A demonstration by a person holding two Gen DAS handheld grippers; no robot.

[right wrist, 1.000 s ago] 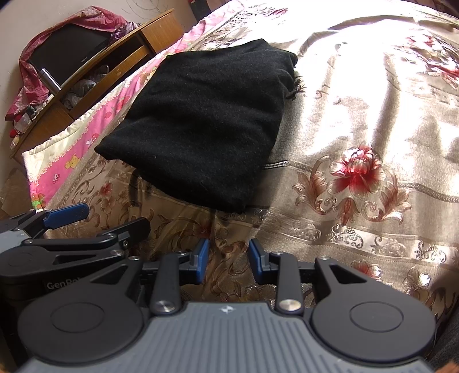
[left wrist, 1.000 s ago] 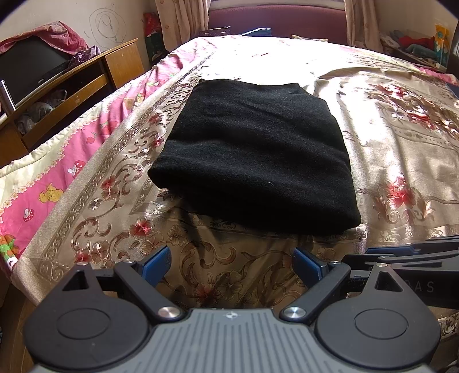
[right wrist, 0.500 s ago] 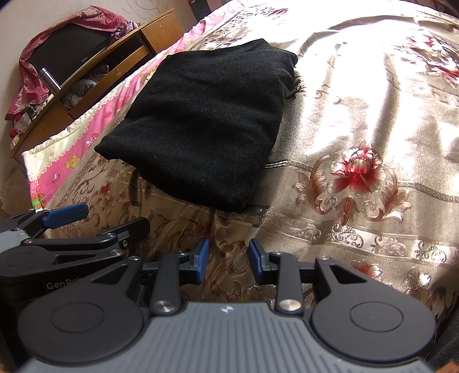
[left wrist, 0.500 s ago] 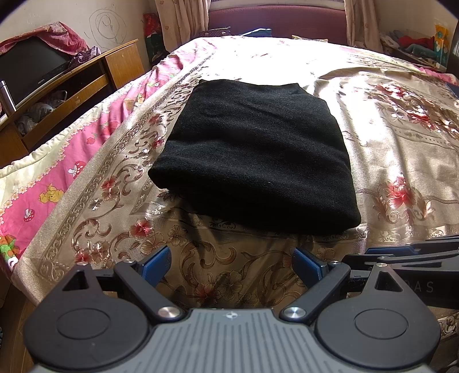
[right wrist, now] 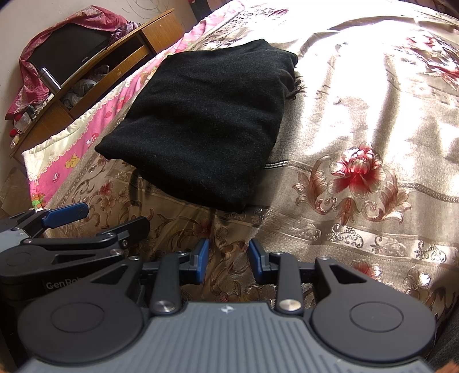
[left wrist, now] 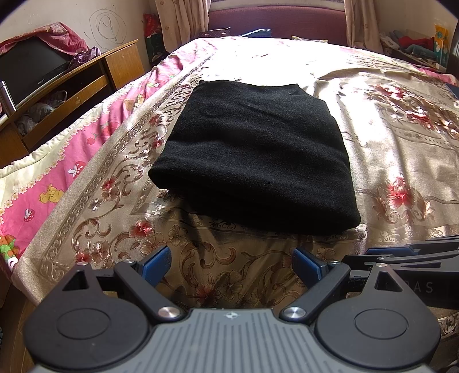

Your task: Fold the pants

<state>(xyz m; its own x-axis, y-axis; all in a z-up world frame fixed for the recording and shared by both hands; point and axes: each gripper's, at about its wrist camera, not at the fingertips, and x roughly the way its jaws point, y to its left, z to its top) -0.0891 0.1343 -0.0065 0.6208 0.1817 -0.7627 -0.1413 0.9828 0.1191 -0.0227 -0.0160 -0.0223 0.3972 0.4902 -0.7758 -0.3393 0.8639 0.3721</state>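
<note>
The black pants (left wrist: 255,155) lie folded into a thick rectangle on the floral bedspread (left wrist: 401,149); they also show in the right wrist view (right wrist: 206,120). My left gripper (left wrist: 231,262) is open wide and empty, just short of the fold's near edge. My right gripper (right wrist: 228,258) is open with a narrower gap and empty, near the pants' near right corner. Each gripper shows at the edge of the other's view: the right one in the left wrist view (left wrist: 407,252), the left one in the right wrist view (right wrist: 68,226).
A wooden TV cabinet (left wrist: 71,86) with a dark screen (left wrist: 25,69) stands left of the bed. A pink quilt (left wrist: 46,183) hangs over the left side. The headboard (left wrist: 275,20) and curtains are at the far end. Clutter sits at the far right (left wrist: 416,46).
</note>
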